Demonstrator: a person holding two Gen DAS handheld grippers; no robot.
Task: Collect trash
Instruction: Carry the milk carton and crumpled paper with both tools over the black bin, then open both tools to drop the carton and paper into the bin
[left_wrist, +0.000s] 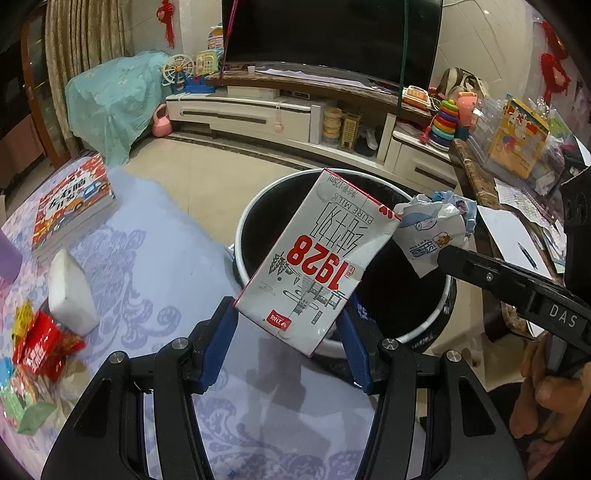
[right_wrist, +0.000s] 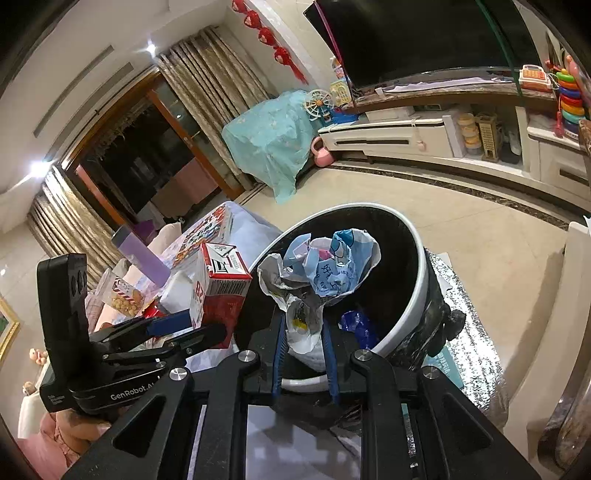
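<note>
A white and red milk carton (left_wrist: 317, 258) marked 1928 hangs tilted over the near rim of the round black trash bin (left_wrist: 258, 201), with my left gripper (left_wrist: 286, 323) shut on its lower end. The same carton (right_wrist: 218, 291) shows at the left of the right wrist view, beside the bin (right_wrist: 413, 295). My right gripper (right_wrist: 303, 325) is shut on a crumpled white and blue wrapper (right_wrist: 325, 266) held above the bin's mouth. That wrapper (left_wrist: 436, 225) and the right gripper's black finger (left_wrist: 498, 273) appear at the right of the left wrist view. Blue trash (right_wrist: 358, 325) lies inside the bin.
A table with a lilac patterned cloth (left_wrist: 155, 266) holds a stack of books (left_wrist: 70, 206), a white tissue pack (left_wrist: 70, 291) and red snack wrappers (left_wrist: 44, 347). A purple bottle (right_wrist: 140, 254) stands there too. A cluttered side table (left_wrist: 517, 206) is right of the bin; a TV stand (left_wrist: 295, 110) lies beyond.
</note>
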